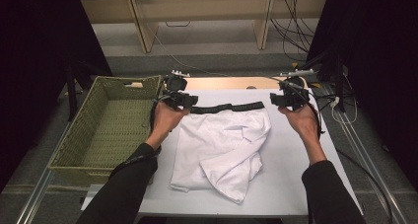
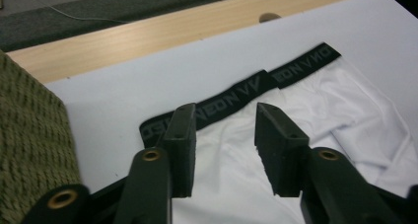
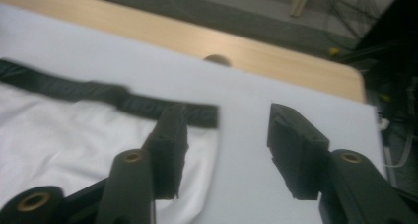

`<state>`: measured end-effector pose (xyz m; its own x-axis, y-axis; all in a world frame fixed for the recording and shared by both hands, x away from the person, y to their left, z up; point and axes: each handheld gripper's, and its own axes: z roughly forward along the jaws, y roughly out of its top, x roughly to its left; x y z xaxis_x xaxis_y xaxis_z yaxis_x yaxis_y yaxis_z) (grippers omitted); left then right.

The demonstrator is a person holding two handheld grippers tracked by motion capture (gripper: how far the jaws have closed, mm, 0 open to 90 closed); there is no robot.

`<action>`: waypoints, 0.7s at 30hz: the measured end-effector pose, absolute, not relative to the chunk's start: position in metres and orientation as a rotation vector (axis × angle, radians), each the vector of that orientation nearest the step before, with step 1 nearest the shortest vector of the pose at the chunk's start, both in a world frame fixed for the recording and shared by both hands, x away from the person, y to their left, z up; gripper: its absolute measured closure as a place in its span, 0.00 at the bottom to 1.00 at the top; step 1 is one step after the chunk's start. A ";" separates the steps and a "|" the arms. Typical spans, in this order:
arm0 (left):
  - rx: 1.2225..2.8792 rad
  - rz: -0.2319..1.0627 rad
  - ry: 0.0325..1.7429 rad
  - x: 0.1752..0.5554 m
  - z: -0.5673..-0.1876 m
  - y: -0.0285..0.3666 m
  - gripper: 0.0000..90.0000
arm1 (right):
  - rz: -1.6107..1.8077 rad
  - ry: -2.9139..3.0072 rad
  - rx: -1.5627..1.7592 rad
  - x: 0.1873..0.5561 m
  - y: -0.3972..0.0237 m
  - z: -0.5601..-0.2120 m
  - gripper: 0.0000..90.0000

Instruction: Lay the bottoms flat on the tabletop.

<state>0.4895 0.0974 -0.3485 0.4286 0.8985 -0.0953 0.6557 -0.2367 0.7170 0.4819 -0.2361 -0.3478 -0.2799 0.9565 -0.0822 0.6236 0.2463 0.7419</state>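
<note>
High view shows our white shorts (image 1: 222, 147) flat on the tabletop (image 1: 291, 184). Both tongs, left (image 1: 190, 101) and right (image 1: 274, 99), are open, holding nothing. Folding comes next; the basket (image 1: 111, 128) at left waits.

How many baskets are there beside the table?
1. The basket stands at the left edge of the table, next to the white shorts. It looks empty. More could be hidden outside the picture.

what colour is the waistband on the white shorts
Black, with grey lettering woven in; the waistband shows best in the left gripper view.
</note>
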 end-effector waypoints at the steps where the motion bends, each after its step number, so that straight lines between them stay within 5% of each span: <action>1: 1.989 0.429 1.298 0.485 -0.350 0.097 0.61 | 0.835 2.006 1.423 0.475 -0.233 -0.350 0.52; 9: 2.031 0.360 1.233 0.437 -0.367 0.096 0.38 | 0.921 2.194 1.311 0.415 -0.202 -0.371 0.45; 21: 2.002 0.314 1.184 0.387 -0.395 0.123 0.33 | 0.949 2.385 1.151 0.377 -0.148 -0.403 0.46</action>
